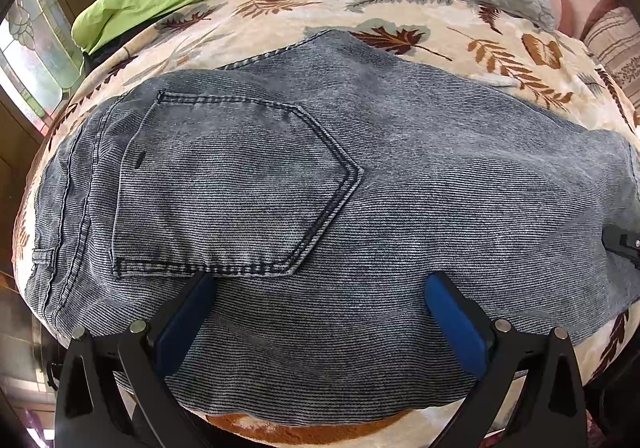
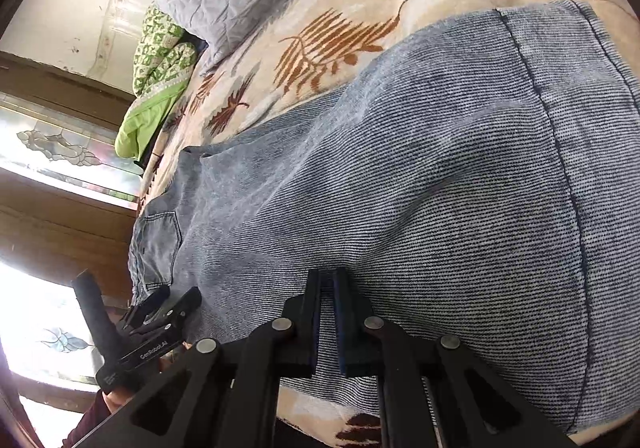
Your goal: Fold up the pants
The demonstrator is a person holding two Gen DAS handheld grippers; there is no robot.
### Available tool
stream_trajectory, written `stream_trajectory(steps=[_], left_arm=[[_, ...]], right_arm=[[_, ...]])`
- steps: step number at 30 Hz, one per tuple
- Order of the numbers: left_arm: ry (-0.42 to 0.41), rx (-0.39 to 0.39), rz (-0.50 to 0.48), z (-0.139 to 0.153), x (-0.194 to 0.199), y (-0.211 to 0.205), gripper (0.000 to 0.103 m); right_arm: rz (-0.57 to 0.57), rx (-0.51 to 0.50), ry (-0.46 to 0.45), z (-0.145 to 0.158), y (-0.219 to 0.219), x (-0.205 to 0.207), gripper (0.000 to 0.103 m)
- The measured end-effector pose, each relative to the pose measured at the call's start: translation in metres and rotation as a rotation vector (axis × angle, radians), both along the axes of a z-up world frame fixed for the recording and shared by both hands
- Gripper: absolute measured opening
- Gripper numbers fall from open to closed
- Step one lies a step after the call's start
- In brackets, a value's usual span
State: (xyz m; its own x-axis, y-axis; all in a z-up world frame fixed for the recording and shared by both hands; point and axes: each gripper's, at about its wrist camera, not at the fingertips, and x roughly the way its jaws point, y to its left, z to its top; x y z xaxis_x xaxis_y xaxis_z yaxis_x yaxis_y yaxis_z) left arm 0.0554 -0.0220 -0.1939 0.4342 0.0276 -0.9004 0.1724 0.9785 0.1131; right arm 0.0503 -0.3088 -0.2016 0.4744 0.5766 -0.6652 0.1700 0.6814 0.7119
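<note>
The pants lie flat on the bed, over a leaf-printed blanket, already doubled lengthwise, it seems — one back pocket faces up and only one leg's width of denim shows. That would be the first fold done; the crosswise folds that shorten the legs toward the waist look still to come.

The left gripper hovers over the near edge of the denim with its jaws wide, the blue pads well apart and nothing pinched between them. The pocket sits just beyond the left jaw, the waistband farther off to that side.

The right gripper has its jaws drawn narrow on the near edge of the leg, and a strip of ribbed denim runs between the pads — a pinch on the cloth, as far as this view shows. The hem end lies ahead of those jaws and to the right.

My reading is that the leg end is gripped ready to be carried across, while the left side has yet to take hold.
</note>
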Motion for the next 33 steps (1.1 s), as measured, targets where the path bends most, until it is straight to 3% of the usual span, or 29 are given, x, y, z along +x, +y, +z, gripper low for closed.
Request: stream_trajectory(steps=[8,20,25,33], left_arm=[[0.03,0.01,0.045,0.0,0.004,-0.001,0.103],[-0.023,0.001,0.132,0.002,-0.009,-0.001,0.103],[-0.027,-0.011,0.13,0.002,-0.008,0.002,0.103],[-0.018,-0.031,0.073,0.003,-0.004,0.006,0.103]], right_arm=[[0.007,0.026,-0.003,-0.001,-0.002,0.0,0.009],[0.028,0.056,-0.027,-0.005,-0.004,-0.002,0.009],[0.021,0.125,-0.017,-0.011,-0.011,-0.001,0.009],[0.0,0.117,-0.007,-0.009,-0.008,-0.002,0.009]])
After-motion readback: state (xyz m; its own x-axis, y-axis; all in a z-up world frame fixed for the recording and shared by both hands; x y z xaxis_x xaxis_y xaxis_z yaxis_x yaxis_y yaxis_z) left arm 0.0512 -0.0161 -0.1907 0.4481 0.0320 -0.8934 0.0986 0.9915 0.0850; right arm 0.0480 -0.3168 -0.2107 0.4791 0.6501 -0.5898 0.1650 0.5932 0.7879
